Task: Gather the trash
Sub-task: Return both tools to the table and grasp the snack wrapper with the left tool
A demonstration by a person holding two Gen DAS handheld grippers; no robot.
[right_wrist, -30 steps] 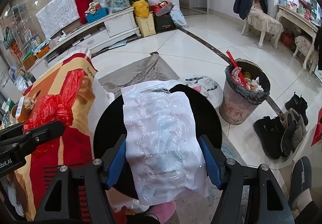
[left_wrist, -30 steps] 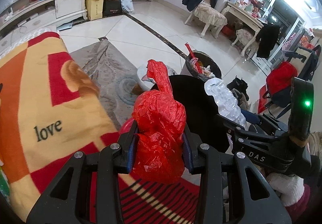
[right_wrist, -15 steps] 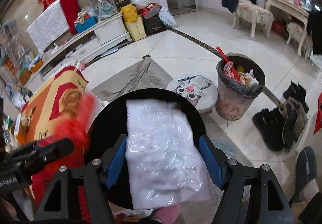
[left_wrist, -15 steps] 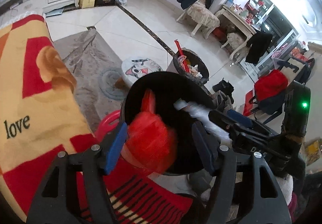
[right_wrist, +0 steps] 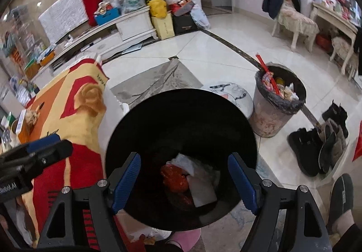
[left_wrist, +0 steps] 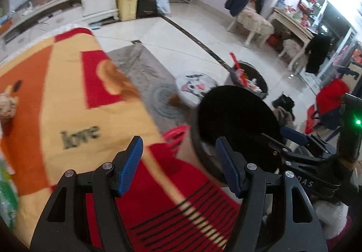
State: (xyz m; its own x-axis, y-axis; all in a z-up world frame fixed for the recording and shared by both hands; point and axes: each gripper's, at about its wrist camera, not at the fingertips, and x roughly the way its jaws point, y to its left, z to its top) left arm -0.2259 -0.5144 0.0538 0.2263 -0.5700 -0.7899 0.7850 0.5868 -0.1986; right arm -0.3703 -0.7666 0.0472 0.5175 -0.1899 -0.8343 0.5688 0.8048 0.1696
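Note:
A black bin [right_wrist: 144, 116] stands below my right gripper [right_wrist: 184, 178], which is open and empty over its mouth. At the bin's bottom lie a crumpled red plastic bag [right_wrist: 174, 178] and a clear plastic wrapper [right_wrist: 201, 186]. In the left wrist view the same black bin [left_wrist: 235, 116] stands right of the blanket-covered table. My left gripper [left_wrist: 178, 168] is open and empty above the blanket's [left_wrist: 67, 98] edge, left of the bin. The right gripper's body [left_wrist: 312, 157] shows at the right of that view.
A full grey trash can [right_wrist: 276, 107] stands on the tile floor to the right, with dark shoes [right_wrist: 316, 148] beside it. A cat-print stool [right_wrist: 233, 91] sits behind the black bin. A crumpled brownish scrap [left_wrist: 8, 108] lies on the blanket at far left.
Both grippers opened and let go. The red bag and the clear wrapper dropped into the black bin. My left gripper swung left, back over the blanket.

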